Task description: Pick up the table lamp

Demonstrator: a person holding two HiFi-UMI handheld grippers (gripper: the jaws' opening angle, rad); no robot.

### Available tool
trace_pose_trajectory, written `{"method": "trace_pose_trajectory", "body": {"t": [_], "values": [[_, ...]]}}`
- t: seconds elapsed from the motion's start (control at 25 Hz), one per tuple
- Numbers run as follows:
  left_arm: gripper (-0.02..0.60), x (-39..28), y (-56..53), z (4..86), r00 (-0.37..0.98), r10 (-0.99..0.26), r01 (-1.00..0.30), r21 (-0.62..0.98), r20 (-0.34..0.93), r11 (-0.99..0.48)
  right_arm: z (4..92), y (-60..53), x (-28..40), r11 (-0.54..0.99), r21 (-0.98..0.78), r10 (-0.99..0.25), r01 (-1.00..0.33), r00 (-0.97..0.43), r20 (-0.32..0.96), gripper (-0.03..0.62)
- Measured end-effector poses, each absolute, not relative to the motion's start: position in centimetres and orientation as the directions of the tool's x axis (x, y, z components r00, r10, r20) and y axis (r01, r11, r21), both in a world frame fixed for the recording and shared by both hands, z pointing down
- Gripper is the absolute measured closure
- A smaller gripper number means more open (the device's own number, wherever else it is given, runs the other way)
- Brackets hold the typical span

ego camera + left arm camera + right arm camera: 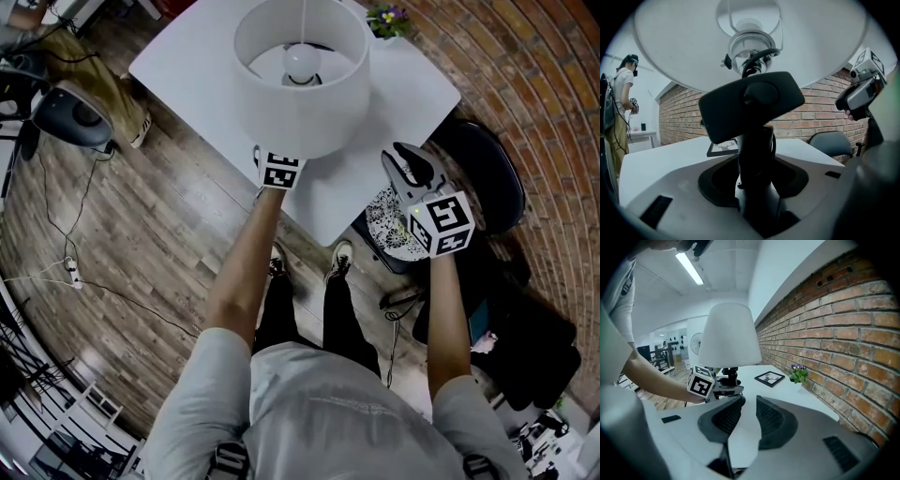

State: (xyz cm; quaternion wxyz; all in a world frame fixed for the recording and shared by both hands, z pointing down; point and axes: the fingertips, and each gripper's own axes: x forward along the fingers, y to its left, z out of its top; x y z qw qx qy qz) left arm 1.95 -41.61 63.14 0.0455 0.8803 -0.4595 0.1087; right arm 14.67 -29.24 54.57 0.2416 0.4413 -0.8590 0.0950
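**Left tongs on the lamp stem, right tongs free**

The table lamp (300, 94) stands at 12 o'clock over the white table (187, 56). The left gripper (757, 178) is clamped on the lamp's black stem (754, 140), and from above the shade hides its jaws. The right gripper (412, 169), at 4 o'clock of the shade, is narrowly parted with nothing in it. A potted flower (389, 17) sits at 1 o'clock, a picture frame (769, 378) beside it, a dark chair (487, 178) at 3 o'clock.

"How were the arms?"

"The left arm (246, 272) and the right arm (448, 309) both reached forward, nearly straight."

"And the grippers?"

"The left gripper (727, 389) seemed clamped on the table lamp (300, 84) at its stem, though its own view was crowded. The right gripper (405, 157) hung alongside, jaws apart, nothing between them."
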Motion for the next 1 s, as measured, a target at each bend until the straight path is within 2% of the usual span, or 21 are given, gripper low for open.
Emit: {"method": "trace_pose_trajectory", "body": {"t": [0.4, 1.0], "values": [[0.42, 2.3, -41.9, 63.3, 0.555, -0.812, -0.822, -0.026, 0.183, -0.568, 55.3, -28.8, 15.4, 0.587, 0.042, -0.707, -0.808, -0.487, 0.513, 0.493], [0.433, 2.0, -41.6, 63.8, 0.544, -0.775, -0.815, -0.016, 0.323, -0.579, 54.4, -28.5, 16.5, 0.567, 0.041, -0.725, -0.823, -0.474, 0.5, 0.493]]}}
